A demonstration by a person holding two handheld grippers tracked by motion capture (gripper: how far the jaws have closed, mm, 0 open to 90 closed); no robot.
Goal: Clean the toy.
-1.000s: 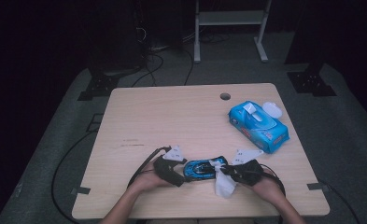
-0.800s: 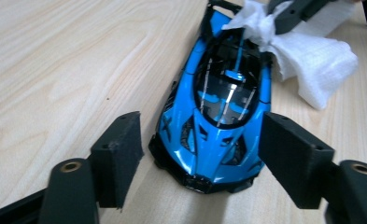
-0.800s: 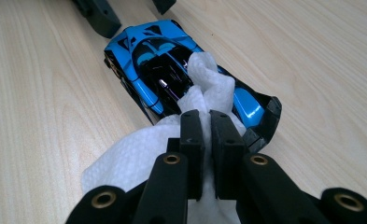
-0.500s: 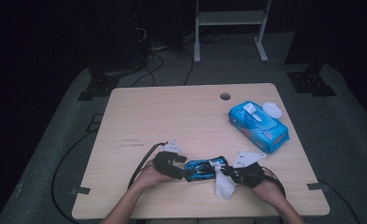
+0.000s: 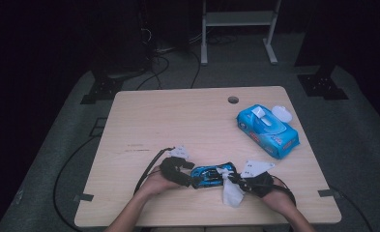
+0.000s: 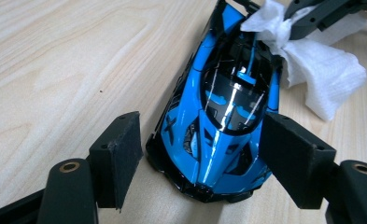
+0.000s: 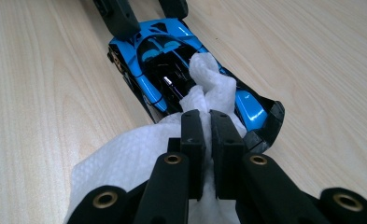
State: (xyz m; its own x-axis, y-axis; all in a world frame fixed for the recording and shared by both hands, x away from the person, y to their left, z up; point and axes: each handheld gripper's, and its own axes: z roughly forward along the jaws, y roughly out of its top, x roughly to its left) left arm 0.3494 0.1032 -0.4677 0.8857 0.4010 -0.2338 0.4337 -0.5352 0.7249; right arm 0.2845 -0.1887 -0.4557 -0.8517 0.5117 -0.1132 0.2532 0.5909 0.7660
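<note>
A blue and black toy car (image 5: 209,175) lies on the wooden table (image 5: 178,125) near its front edge. My left gripper (image 5: 193,180) straddles the car's nose (image 6: 223,116). Its jaws have just been opening a little with the car between them. A narrow gap shows at the left pad (image 6: 118,154), and the right pad (image 6: 293,158) sits against the car's side. My right gripper (image 7: 207,126) is shut on a crumpled white wipe (image 7: 204,88). It holds the wipe against the car's roof (image 7: 172,51) from the rear end.
A blue pack of wipes (image 5: 267,129) with its white lid flipped open lies at the table's right. A round cable hole (image 5: 233,100) is at the far edge. Black cables (image 5: 149,169) trail off the front left. A white metal stand (image 5: 236,19) is behind the table.
</note>
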